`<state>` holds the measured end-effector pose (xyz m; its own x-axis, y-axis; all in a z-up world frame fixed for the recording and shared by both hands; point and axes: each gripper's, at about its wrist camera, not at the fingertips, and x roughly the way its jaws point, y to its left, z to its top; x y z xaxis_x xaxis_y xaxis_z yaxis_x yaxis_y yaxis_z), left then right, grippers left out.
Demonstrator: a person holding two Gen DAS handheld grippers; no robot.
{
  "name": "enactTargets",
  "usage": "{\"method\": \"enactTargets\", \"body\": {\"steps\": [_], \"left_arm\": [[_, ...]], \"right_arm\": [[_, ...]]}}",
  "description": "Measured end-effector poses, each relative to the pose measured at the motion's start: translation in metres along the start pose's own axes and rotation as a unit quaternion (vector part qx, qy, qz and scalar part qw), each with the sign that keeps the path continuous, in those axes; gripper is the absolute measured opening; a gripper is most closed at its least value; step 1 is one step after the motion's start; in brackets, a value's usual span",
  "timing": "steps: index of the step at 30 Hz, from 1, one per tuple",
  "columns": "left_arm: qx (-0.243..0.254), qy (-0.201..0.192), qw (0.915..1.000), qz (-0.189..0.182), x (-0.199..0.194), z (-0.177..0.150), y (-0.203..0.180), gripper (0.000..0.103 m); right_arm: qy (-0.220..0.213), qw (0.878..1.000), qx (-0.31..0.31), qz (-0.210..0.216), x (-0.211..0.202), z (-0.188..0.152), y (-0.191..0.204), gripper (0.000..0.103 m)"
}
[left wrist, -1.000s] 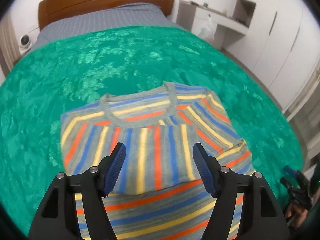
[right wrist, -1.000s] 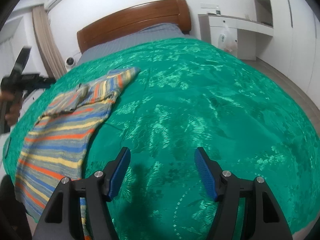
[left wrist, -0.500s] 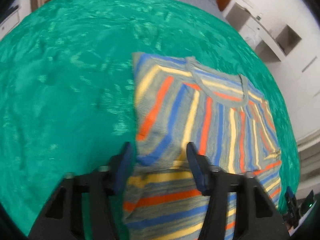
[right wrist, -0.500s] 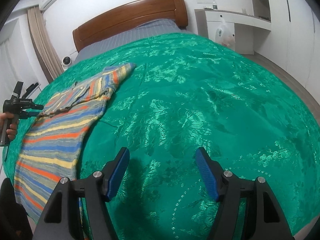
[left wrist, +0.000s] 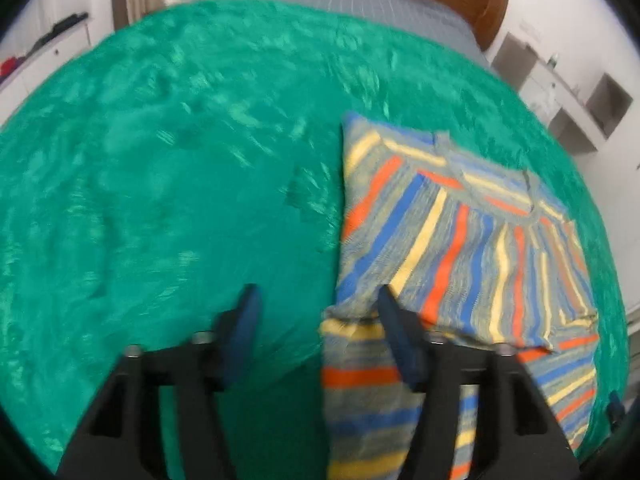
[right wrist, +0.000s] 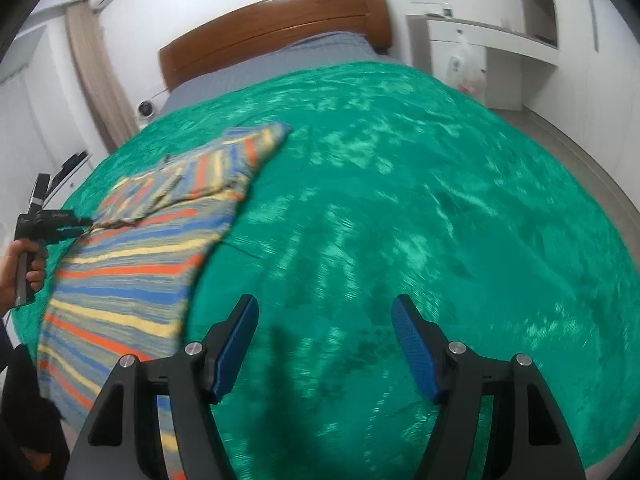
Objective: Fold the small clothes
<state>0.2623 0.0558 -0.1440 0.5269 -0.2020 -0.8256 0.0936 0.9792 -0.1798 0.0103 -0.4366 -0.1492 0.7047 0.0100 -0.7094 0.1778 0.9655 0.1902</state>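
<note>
On the left, the left tool [left wrist: 316, 312] hangs over the near left edge of the striped sweater [left wrist: 460, 248]; its jaws have just been opening, one pad over the green bedspread [left wrist: 160, 200] and the other over the knit, with the garment's edge lying between them but, as far as the blurred view shows, not pinched. The sweater lies flat on the bed toward its left side, collar toward the headboard [right wrist: 276, 28], with a sleeve already folded across the chest. To do this step well, I would drop the jaws lower so they straddle the side edge just where the folded sleeve ends, catch both layers, and close fully before lifting; a shallow bite on loose knit will likely slip or drag only the top layer. Lift little, carry the edge straight across, and lay it down along a stripe so the fold stays square. Further right, the right tool [right wrist: 324, 320] is spread wide over bare bedspread, holding nothing, well apart from the garment; it could come over to pin the opposite side.
</note>
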Motion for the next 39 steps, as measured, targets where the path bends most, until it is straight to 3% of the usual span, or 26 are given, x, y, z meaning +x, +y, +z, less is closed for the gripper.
{"method": "enactTargets", "body": {"steps": [3,7,9,11,14,18,19,20,21,24,27,30,32,34,36,39], "left_arm": [[0.026,-0.02,0.9994,0.005,-0.015,-0.008,0.006,0.068],[0.027,-0.023,0.9993,-0.01,-0.015,-0.003,0.008,0.068],[0.023,-0.027,0.9992,-0.015,-0.015,-0.004,0.008,0.068],[0.016,-0.029,0.9992,-0.023,-0.018,-0.016,0.007,0.068],[-0.008,-0.03,0.9988,-0.039,-0.026,-0.045,0.014,0.068],[-0.029,-0.038,0.9981,-0.039,-0.037,-0.079,0.028,0.068],[-0.032,-0.044,0.9978,-0.038,-0.039,-0.087,0.032,0.069],[-0.034,-0.049,0.9975,-0.038,-0.041,-0.091,0.035,0.069],[-0.034,-0.058,0.997,-0.038,-0.044,-0.097,0.039,0.069],[-0.032,-0.075,0.996,-0.038,-0.046,-0.11,0.044,0.069],[-0.021,-0.076,0.9963,-0.034,-0.043,-0.112,0.041,0.07],[-0.023,-0.071,0.9966,-0.035,-0.049,-0.11,0.039,0.074],[-0.03,-0.072,0.996,-0.044,-0.057,-0.111,0.037,0.08],[-0.022,-0.068,0.9965,-0.043,-0.06,-0.116,0.03,0.083],[0.0,-0.047,0.9985,-0.027,-0.055,-0.123,0.02,0.086],[0.022,-0.028,0.9994,0.006,-0.05,-0.132,0.011,0.086]], "right_arm": [[0.027,0.999,-0.014,0.039,0.0,0.021,0.02,0.069],[0.046,0.99,0.01,0.136,0.026,0.081,0.054,0.068],[0.053,0.982,0.04,0.177,0.049,0.11,0.07,0.063],[0.082,0.97,0.079,0.216,0.09,0.14,0.091,0.052],[0.126,0.962,0.104,0.221,0.152,0.162,0.125,0.044],[0.201,0.952,0.139,0.184,0.228,0.152,0.149,0.043],[0.213,0.947,0.147,0.191,0.24,0.148,0.153,0.037],[0.209,0.949,0.143,0.189,0.244,0.148,0.154,0.013],[0.185,0.96,0.123,0.171,0.24,0.152,0.158,0.001],[0.136,0.977,0.088,0.141,0.227,0.158,0.158,0.002],[0.165,0.976,0.066,0.124,0.239,0.15,0.158,0.003],[0.148,0.981,0.045,0.115,0.221,0.153,0.157,0.016],[0.126,0.983,0.016,0.133,0.197,0.153,0.165,0.02],[0.116,0.978,-0.019,0.169,0.179,0.149,0.179,0.02],[0.134,0.969,-0.057,0.2,0.175,0.135,0.197,0.022],[0.204,0.958,-0.112,0.169,0.195,0.101,0.213,0.026]]}}
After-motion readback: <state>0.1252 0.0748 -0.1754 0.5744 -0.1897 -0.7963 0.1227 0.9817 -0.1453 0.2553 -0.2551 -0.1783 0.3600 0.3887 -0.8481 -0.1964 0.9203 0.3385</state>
